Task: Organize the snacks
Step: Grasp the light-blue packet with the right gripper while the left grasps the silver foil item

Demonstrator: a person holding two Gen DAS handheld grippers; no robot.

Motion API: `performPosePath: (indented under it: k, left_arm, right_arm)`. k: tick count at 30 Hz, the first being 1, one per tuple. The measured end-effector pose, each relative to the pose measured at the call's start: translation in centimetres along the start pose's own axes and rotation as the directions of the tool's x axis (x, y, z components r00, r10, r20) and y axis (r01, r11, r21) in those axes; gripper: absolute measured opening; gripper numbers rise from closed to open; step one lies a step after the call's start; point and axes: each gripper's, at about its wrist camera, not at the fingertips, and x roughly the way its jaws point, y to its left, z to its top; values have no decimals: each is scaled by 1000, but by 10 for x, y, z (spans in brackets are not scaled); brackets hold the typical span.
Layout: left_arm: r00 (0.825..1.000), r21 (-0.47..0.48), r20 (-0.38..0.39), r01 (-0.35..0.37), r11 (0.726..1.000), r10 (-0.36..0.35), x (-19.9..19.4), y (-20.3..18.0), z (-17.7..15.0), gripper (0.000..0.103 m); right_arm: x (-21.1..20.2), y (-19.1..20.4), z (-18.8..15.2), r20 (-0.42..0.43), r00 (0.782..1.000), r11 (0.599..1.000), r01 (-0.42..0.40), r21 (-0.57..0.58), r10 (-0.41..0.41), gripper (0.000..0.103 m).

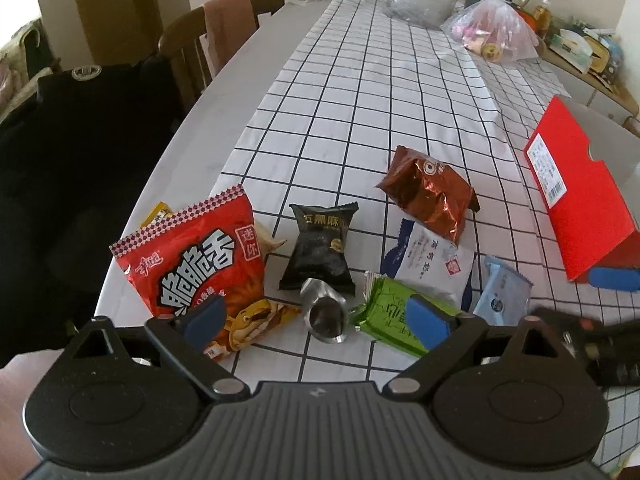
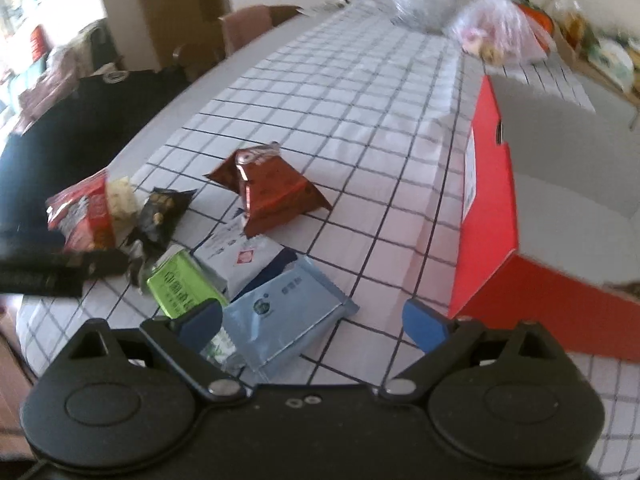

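Note:
Snack packets lie on the checked tablecloth: a big red bag [image 1: 192, 260], a black packet [image 1: 320, 248], a silver foil piece [image 1: 324, 314], a green packet [image 1: 390, 312], a white packet [image 1: 434, 262], a light blue packet [image 1: 502, 296] and a brown foil packet [image 1: 432, 196]. A red box [image 1: 580, 200] with a white inside stands to the right. My left gripper [image 1: 316, 318] is open and empty above the silver piece. My right gripper [image 2: 312, 322] is open and empty over the light blue packet [image 2: 280, 312], beside the red box [image 2: 492, 200]. The green packet [image 2: 180, 284] and brown packet [image 2: 268, 192] lie beyond.
Clear plastic bags [image 1: 492, 32] with items sit at the far end of the table. A wooden chair [image 1: 208, 40] and a dark garment [image 1: 80, 120] stand at the left table edge. A cluttered shelf [image 1: 580, 44] is at the far right.

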Motion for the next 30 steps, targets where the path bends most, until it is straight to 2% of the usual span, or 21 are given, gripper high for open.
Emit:
performPosePath:
  k: [2, 4, 8, 15, 17, 19, 21, 23, 26, 30]
  left_arm:
    - [1000, 11, -1, 11, 1000, -11, 1, -1, -2, 79]
    - [1000, 12, -9, 16, 1000, -16, 5, -1, -3, 77]
    - [999, 2, -40, 26, 1000, -26, 16, 2, -4, 65]
    - [995, -29, -76, 68, 997, -70, 30, 8, 1, 61]
    - [992, -43, -92, 80, 996, -84, 32, 9, 2, 55]
    - [990, -50, -100, 91, 995, -96, 33, 11, 2, 54]
    - [989, -55, -111, 93, 994, -99, 36, 12, 2, 54]
    - [984, -80, -135, 103, 991, -113, 40, 16, 2, 51]
    - [975, -136, -163, 129, 982, -150, 47, 25, 3, 50]
    - [962, -194, -180, 171, 966, -206, 53, 34, 6, 50]
  right_arm:
    - [7, -2, 2, -15, 1000, 999, 7, 48, -6, 96]
    - [12, -4, 3, -24, 1000, 996, 5, 90, -3, 95]
    - [23, -3, 6, -39, 999, 986, 24, 163, -18, 91]
    - [44, -4, 11, -79, 994, 961, 98, 257, -80, 87]
    - [49, -5, 10, -95, 993, 956, 98, 277, -74, 84]
    - [51, -2, 7, -98, 992, 957, 98, 274, -74, 82]
    - [51, 0, 4, -105, 992, 961, 102, 258, -77, 79]
    - [52, 2, 1, -116, 991, 966, 94, 241, -67, 69]
    - [49, 4, -2, -112, 991, 973, 91, 214, -68, 59]
    - [44, 0, -4, -104, 993, 975, 79, 210, -58, 52]
